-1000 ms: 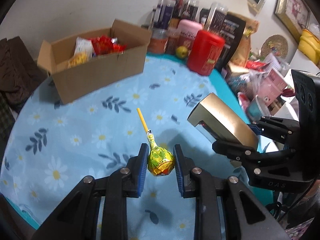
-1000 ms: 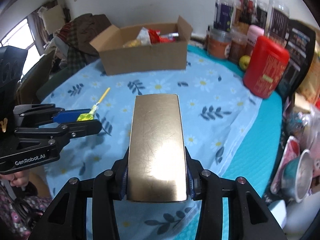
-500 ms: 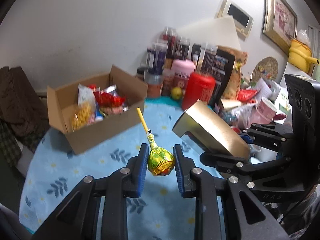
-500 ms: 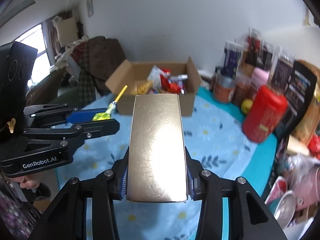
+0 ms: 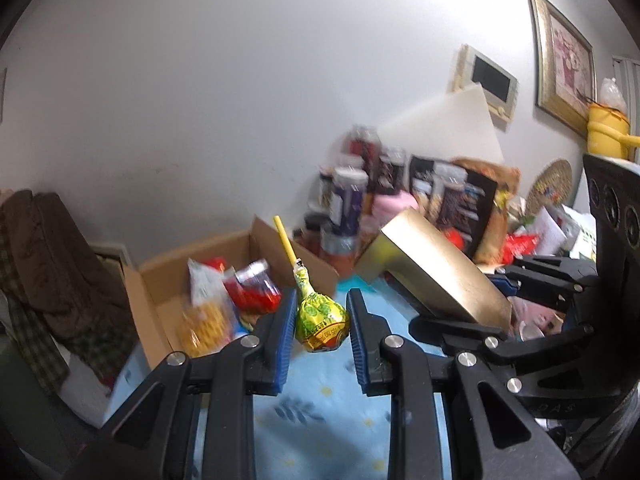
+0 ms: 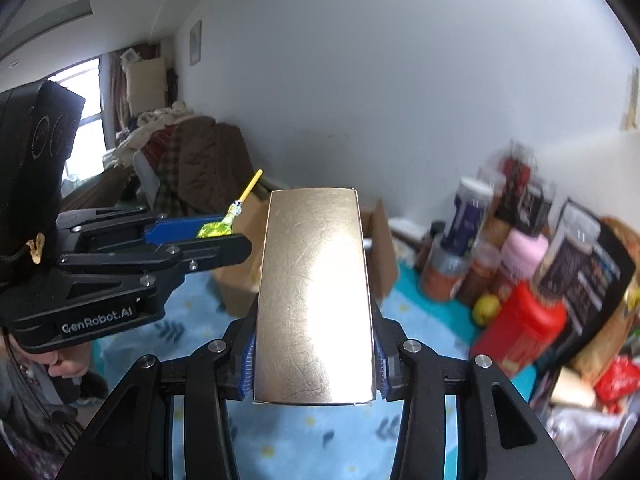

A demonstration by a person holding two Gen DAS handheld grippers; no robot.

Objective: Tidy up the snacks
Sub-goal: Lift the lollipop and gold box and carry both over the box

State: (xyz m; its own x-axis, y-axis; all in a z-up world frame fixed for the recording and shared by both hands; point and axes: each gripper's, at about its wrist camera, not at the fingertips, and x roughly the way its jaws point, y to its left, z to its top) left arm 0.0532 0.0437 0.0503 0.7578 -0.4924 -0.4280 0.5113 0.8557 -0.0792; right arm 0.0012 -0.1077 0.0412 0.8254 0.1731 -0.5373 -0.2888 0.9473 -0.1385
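Note:
My left gripper (image 5: 321, 305) is shut on a yellow-green wrapped lollipop (image 5: 321, 322), whose yellow stick points up and away. My right gripper (image 6: 316, 364) is shut on a flat gold box (image 6: 316, 292) that lies lengthwise between its pads. Both are held in the air above the blue daisy tablecloth (image 5: 320, 404). Ahead of them an open cardboard box (image 5: 160, 280) holds several snack packets. In the right wrist view the left gripper (image 6: 200, 240) shows at the left with the lollipop (image 6: 214, 230), and the gold box hides most of the cardboard box (image 6: 236, 292).
Jars, bottles and snack bags crowd the table's far right, with a red canister (image 6: 520, 328) and a yellow fruit (image 6: 486, 308) in front. A pile of brown and plaid clothes (image 5: 52, 260) lies left of the table. A person's hand (image 6: 68, 364) shows under the left gripper.
Both grippers have risen and tipped upward with the lollipop and gold box still held. The table has sunk in view and the wall now fills the upper half.

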